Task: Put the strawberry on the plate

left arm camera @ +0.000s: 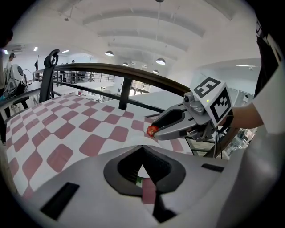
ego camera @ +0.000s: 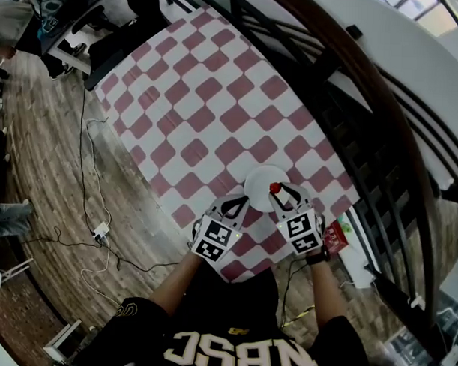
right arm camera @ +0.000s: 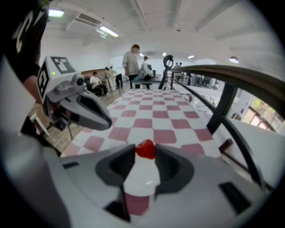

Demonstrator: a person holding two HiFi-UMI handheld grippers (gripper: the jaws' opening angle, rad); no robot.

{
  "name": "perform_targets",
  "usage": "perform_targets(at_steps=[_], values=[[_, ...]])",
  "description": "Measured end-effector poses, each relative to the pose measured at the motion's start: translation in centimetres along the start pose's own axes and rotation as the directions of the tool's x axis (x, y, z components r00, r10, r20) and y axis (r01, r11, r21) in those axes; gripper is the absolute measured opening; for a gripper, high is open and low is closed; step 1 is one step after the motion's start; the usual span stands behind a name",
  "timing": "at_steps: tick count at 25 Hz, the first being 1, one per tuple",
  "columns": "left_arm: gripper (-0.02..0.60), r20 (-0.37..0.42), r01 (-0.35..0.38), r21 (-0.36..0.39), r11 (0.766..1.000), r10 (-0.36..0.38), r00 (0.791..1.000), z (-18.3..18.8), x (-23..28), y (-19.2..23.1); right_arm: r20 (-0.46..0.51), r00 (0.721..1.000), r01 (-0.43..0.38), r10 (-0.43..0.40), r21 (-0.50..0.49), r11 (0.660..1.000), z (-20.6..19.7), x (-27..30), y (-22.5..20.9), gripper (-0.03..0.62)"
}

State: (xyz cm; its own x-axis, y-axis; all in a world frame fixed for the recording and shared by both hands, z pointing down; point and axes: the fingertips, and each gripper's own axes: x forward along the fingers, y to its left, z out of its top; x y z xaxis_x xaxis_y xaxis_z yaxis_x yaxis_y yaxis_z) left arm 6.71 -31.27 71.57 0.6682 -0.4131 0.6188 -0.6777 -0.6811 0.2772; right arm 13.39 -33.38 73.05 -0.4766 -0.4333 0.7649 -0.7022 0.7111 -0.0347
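Observation:
The red strawberry [ego camera: 274, 187] is pinched between the tips of my right gripper [ego camera: 278, 191], which is shut on it and holds it over the near part of the white plate [ego camera: 259, 179]. In the right gripper view the strawberry [right arm camera: 145, 149] sits between the jaw tips, with the plate [right arm camera: 141, 179] showing below it. My left gripper [ego camera: 239, 203] hovers just left of the plate, shut, with nothing in it. From the left gripper view, the right gripper [left arm camera: 156, 130] carries the strawberry [left arm camera: 152, 130] at its tips.
The table [ego camera: 194, 102] wears a red-and-white checked cloth. A dark curved railing [ego camera: 366, 108] runs along its right side. A red object [ego camera: 335, 237] lies at the table's near right corner. Cables [ego camera: 93, 204] trail over the wooden floor at left. People [right arm camera: 132, 62] stand far off.

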Motion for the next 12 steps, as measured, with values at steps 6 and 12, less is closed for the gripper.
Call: perform_targets(at_steps=[6,12], values=[[0.009,-0.050,0.019,0.006,1.000,-0.018,0.999,-1.8,1.2,0.1,-0.051,0.998,-0.022,0.022,-0.007,1.000,-2.4,3.2,0.4,0.143],[0.009,-0.067,0.016,-0.008,1.000,-0.016,0.998,-2.8,1.8,0.7,-0.092,0.996,-0.016,0.013,-0.029,0.999,-3.9,4.8,0.6,0.143]])
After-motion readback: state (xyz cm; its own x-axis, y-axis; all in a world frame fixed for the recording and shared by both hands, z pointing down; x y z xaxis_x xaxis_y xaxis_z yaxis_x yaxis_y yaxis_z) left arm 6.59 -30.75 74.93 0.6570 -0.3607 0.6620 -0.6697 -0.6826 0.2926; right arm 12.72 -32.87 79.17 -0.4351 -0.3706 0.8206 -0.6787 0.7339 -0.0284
